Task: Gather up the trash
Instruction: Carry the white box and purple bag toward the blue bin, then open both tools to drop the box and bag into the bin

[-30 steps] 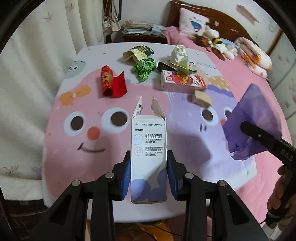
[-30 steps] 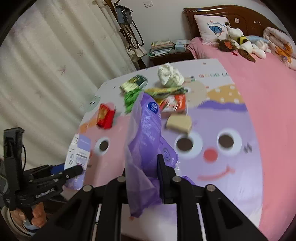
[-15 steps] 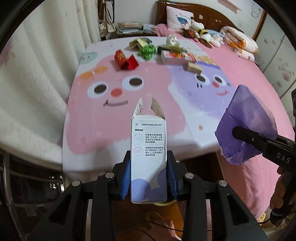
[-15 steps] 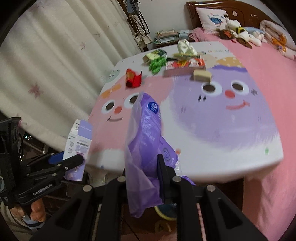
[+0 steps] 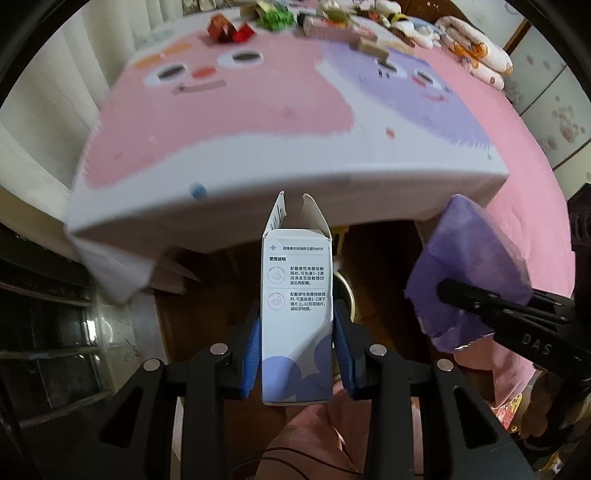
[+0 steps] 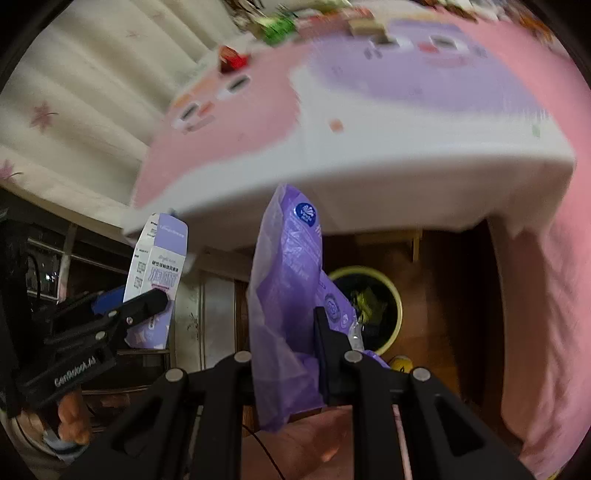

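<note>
I've got the white carton (image 5: pixel 296 317) pinched upright between the blue pads of my left claw (image 5: pixel 297 354), its top flaps sprung open and pointing away from me, and over on my other side the purple plastic wrapper (image 6: pixel 286 306) is clamped in my right claw (image 6: pixel 291 373), crumpled and hanging loose past the fingers. Both claws are closed on a piece of trash, then, and both are held out below the near edge of the table (image 5: pixel 258 218), off the tabletop altogether. Just ahead of my right claw and lower down sits the bin (image 6: pixel 395 295), a round yellow-rimmed tub on the wooden floor under the table, and I can make out something green already lying inside it, so I'd say at least some rubbish has gone in. From the left claw the bin only peeks out behind the carton. So these two pieces look one drop away from done: carry them over the rim and let go. Plenty is left, though. Far beyond my claws, at the back of the table, there's a row of litter waiting: a red wrapper (image 5: pixel 229 31), a green crumpled wrapper (image 5: pixel 279 18), a flat box (image 5: pixel 332 29) and a small tan block (image 5: pixel 371 48), all blurred at this angle. I'd call the job under halfway, with several more trips to that far end.
</note>
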Available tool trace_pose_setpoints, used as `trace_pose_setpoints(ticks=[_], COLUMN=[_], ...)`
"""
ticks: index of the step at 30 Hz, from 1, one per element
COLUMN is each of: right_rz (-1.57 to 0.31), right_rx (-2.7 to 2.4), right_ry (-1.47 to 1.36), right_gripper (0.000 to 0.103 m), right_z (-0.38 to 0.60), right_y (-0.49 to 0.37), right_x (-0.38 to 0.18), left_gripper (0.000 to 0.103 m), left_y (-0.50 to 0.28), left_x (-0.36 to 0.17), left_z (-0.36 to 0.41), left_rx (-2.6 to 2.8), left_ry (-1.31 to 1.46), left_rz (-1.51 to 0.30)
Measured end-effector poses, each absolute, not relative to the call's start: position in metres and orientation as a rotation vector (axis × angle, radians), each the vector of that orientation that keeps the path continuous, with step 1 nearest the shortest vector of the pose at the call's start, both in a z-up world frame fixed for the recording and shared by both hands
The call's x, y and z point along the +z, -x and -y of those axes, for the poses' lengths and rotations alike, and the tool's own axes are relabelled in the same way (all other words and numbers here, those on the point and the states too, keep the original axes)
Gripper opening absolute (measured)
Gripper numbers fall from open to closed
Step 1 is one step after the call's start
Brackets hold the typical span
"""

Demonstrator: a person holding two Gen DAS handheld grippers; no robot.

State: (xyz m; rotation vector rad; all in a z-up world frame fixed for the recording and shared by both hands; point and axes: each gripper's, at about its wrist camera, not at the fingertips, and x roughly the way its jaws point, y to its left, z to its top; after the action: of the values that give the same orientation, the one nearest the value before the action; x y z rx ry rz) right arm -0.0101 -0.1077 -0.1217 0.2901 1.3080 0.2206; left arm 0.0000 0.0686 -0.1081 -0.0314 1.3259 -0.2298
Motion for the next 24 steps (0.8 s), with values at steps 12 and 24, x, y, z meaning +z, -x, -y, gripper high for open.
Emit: trace_pose_setpoints(ticks=[12, 24], right_rz=[-1.467, -1.589], right_rx=[0.147, 0.148], right_ry=[-0.440, -0.433], right_gripper=[0.017, 0.042], right_z=[0.126, 0.124], right_y=[-0.011, -0.030], right_x=[-0.312, -0.475], left_gripper=[0.034, 0.051], left_y=[-0.011, -0.027], left_x=[-0.272, -0.426], left_z=[-0.017, -0.006], left_rx=[-0.219, -0.153], left_ry=[-0.015, -0.005], left_rz=[-1.411, -1.500])
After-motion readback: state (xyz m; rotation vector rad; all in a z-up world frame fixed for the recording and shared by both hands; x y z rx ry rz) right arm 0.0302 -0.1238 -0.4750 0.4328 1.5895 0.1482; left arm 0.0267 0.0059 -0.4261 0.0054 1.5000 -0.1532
